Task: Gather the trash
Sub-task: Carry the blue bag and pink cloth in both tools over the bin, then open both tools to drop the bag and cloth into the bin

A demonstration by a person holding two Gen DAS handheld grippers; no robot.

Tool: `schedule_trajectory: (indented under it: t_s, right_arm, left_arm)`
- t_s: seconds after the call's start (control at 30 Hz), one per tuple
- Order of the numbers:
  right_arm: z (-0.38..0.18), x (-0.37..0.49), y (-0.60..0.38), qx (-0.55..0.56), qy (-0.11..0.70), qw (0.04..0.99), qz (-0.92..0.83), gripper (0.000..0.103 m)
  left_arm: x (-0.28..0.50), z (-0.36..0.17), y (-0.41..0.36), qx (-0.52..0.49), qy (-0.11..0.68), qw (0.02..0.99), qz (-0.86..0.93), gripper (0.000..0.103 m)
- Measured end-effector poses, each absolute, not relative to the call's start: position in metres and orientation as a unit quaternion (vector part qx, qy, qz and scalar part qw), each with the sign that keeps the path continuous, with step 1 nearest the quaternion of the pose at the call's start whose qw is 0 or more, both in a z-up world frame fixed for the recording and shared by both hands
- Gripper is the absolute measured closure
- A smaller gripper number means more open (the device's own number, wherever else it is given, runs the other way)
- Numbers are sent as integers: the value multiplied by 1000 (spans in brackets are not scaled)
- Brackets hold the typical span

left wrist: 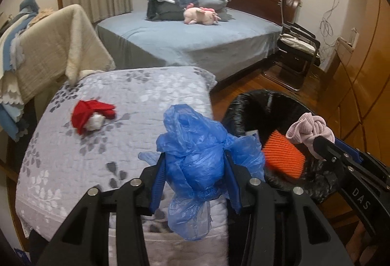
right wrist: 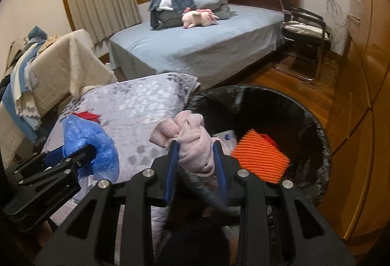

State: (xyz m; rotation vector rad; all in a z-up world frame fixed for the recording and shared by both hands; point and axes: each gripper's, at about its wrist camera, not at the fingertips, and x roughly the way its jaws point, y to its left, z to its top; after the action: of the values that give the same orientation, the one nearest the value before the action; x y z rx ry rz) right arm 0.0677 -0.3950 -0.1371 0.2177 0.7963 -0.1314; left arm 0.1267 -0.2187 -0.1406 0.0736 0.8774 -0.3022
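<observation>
both hand-held grippers carry trash beside the black-lined bin
left hand-held gripper clamps a blue plastic bag; right hand-held gripper clamps a pink knit cloth.

red cloth: mostly hidden behind blue plastic bag | white packet in bin: print unreadable
</observation>
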Motion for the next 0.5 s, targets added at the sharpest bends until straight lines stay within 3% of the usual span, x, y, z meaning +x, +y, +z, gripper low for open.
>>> schedule_trajectory:
  t_s: [0.5]
  right_arm:
    - [-185, 85, -493, 140, 405, 896, -120, 75]
  left_arm:
    - [152, -165, -323, 57, 420, 883, -203, 59]
